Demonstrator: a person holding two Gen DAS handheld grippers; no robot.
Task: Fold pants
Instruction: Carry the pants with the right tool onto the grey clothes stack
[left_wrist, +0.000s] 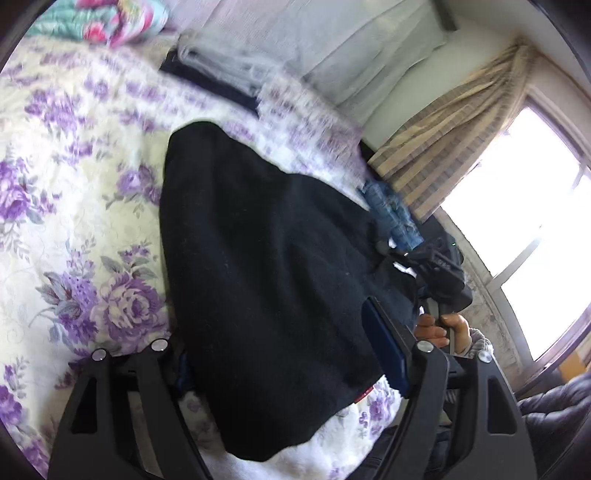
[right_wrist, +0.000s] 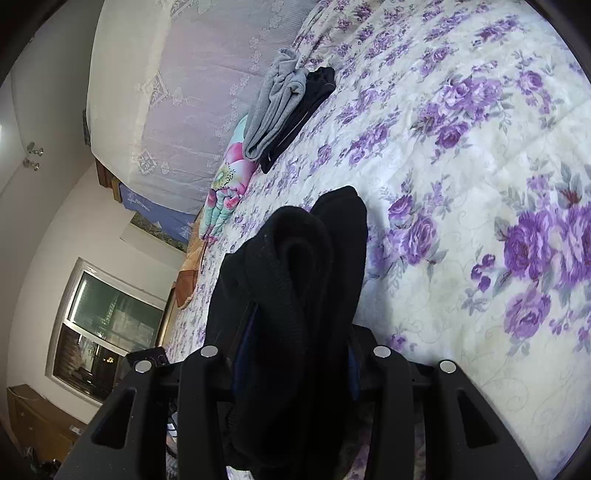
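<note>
The black pants (left_wrist: 266, 266) lie bunched on the purple-flowered bedspread (left_wrist: 74, 206) and fill the middle of the left wrist view. My left gripper (left_wrist: 291, 354) has its fingers spread wide on either side of the pants; whether it grips them is hidden. The right gripper (left_wrist: 439, 269) shows at the pants' right edge, held by a hand. In the right wrist view my right gripper (right_wrist: 295, 354) is shut on a thick fold of the black pants (right_wrist: 295, 280), which stands up between its fingers above the bedspread (right_wrist: 461, 184).
Folded grey (right_wrist: 273, 107) and dark (right_wrist: 310, 103) garments are stacked at the far side of the bed by a lace-covered headboard (right_wrist: 173, 92). A colourful quilt (right_wrist: 229, 184) lies beyond. A window (left_wrist: 535, 221) with a striped curtain (left_wrist: 443, 140) is at the right.
</note>
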